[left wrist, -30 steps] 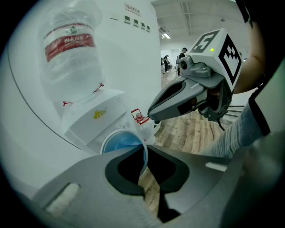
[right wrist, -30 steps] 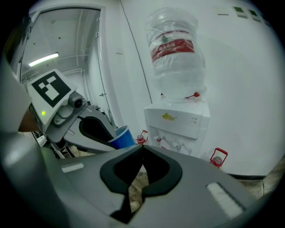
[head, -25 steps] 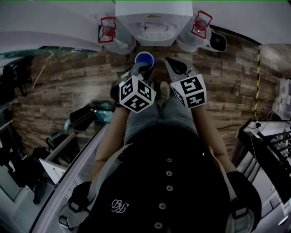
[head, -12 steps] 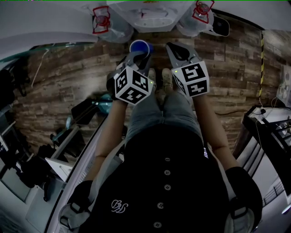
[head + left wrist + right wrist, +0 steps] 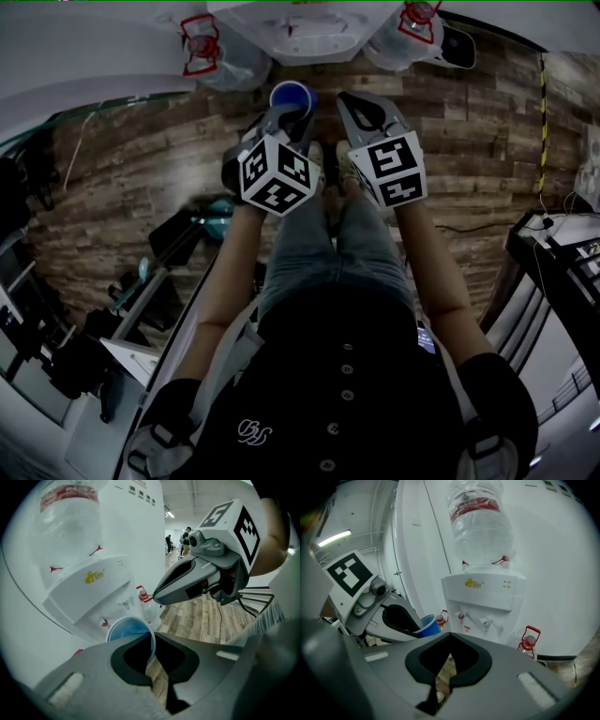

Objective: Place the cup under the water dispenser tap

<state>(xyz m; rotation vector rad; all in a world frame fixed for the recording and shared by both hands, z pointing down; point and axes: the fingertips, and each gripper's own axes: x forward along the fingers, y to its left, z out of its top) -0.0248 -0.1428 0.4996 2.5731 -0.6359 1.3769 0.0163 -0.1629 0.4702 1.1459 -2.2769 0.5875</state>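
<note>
A blue cup (image 5: pixel 292 97) hangs in front of the white water dispenser (image 5: pixel 298 37), with my left gripper (image 5: pixel 287 120) shut on its rim. In the left gripper view the cup's rim (image 5: pixel 130 629) is pinched where the jaws meet (image 5: pixel 153 641), below and in front of the red tap (image 5: pixel 104 622) and the second tap (image 5: pixel 124 604). My right gripper (image 5: pixel 360 111) is beside it on the right, shut and empty. In the right gripper view its jaws (image 5: pixel 450 634) point at the dispenser (image 5: pixel 483 590), with the cup (image 5: pixel 430 625) at left, apart from the taps (image 5: pixel 461 617).
Spare water bottles with red handles stand on the wooden floor on both sides of the dispenser (image 5: pixel 211 58) (image 5: pixel 412 33) (image 5: pixel 528 641). A large bottle (image 5: pixel 478 520) sits on top. A desk with equipment is at the right (image 5: pixel 562 267), and clutter is at the left (image 5: pixel 178 244).
Both grippers have sunk a little in front of the dispenser, the left one still holding the cup. The dispenser has slid towards the top edge of the head view.
</note>
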